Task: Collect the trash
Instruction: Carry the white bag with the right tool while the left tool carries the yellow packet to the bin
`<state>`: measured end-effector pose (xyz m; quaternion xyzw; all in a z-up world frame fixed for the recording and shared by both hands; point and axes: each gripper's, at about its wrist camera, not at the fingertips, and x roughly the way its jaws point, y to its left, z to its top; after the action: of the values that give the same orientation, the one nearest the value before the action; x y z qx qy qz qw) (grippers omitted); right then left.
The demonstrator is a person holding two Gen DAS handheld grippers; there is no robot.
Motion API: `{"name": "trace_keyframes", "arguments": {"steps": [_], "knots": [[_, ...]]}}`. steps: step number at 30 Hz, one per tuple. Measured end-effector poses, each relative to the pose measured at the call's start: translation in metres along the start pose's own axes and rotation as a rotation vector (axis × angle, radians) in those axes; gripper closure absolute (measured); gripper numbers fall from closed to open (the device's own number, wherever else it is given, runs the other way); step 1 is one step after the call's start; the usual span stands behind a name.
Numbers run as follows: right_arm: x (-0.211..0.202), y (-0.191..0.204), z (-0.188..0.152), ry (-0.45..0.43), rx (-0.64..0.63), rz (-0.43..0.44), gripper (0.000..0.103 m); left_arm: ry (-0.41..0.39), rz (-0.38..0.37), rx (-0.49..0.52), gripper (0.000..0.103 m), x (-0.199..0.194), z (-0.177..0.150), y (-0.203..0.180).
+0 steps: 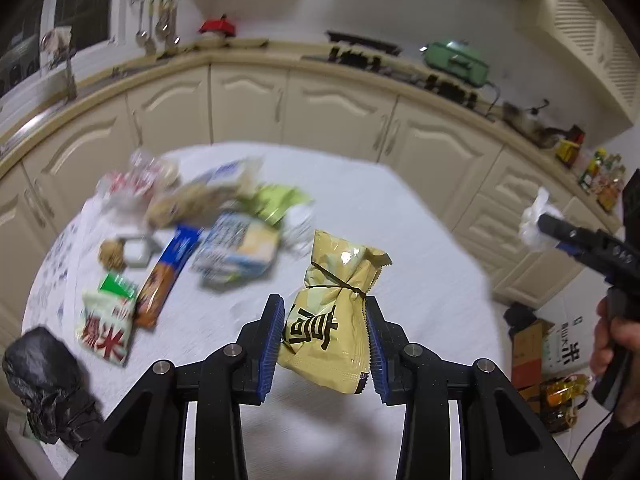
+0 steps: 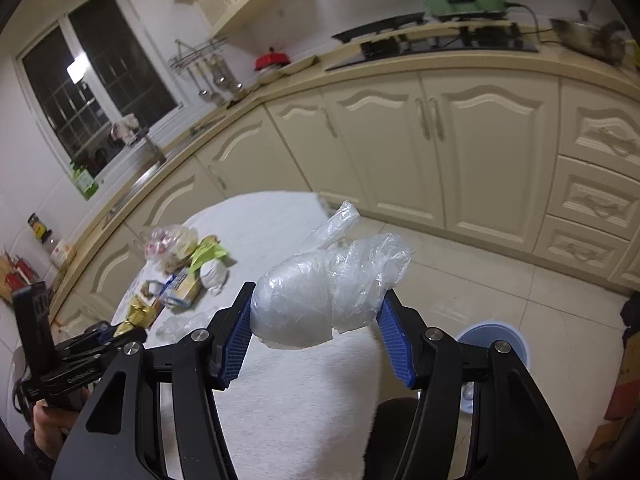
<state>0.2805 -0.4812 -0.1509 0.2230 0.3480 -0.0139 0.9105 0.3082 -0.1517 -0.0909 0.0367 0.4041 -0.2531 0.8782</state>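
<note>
My left gripper (image 1: 325,328) is shut on a gold snack packet (image 1: 334,320) tied with a dark string and holds it above the white table (image 1: 420,248). My right gripper (image 2: 318,318) is shut on a crumpled clear plastic bag (image 2: 320,292) wrapped round something white, held above the table's edge. The right gripper also shows at the right of the left wrist view (image 1: 560,232), and the left gripper with the gold packet (image 2: 138,314) shows at the left of the right wrist view. A pile of wrappers and packets (image 1: 208,224) lies on the far left of the table.
A black plastic bag (image 1: 44,384) sits at the table's near left edge. A pale blue bin (image 2: 496,344) stands on the tiled floor to the right of the table. Cardboard boxes (image 1: 536,348) stand on the floor. Cream cabinets (image 2: 400,152) run behind the table.
</note>
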Motion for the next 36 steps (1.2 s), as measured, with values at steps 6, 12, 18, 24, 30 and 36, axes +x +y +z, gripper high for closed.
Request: {"name": "trace_keyframes", "arguments": {"steps": [6, 12, 18, 24, 30, 36], "knots": [[-0.029, -0.052, 0.002, -0.05, 0.063, -0.103, 0.043, -0.051, -0.11, 0.118, 0.068, 0.013, 0.035, -0.065], [-0.04, -0.113, -0.005, -0.05, 0.141, -0.213, 0.043, -0.023, -0.246, 0.239, 0.068, 0.074, 0.061, -0.141], [-0.035, -0.163, -0.016, -0.025, 0.208, -0.278, 0.043, 0.084, -0.352, 0.285, 0.068, 0.151, 0.077, -0.194], [-0.013, -0.207, -0.032, 0.032, 0.271, -0.31, 0.043, 0.229, -0.381, 0.328, 0.068, 0.231, 0.087, -0.236], [0.022, -0.242, -0.048, 0.102, 0.33, -0.301, 0.044, 0.375, -0.341, 0.339, 0.067, 0.318, 0.101, -0.262], [0.056, -0.272, -0.061, 0.137, 0.369, -0.305, 0.031, 0.462, -0.292, 0.363, 0.045, 0.383, 0.113, -0.282]]}}
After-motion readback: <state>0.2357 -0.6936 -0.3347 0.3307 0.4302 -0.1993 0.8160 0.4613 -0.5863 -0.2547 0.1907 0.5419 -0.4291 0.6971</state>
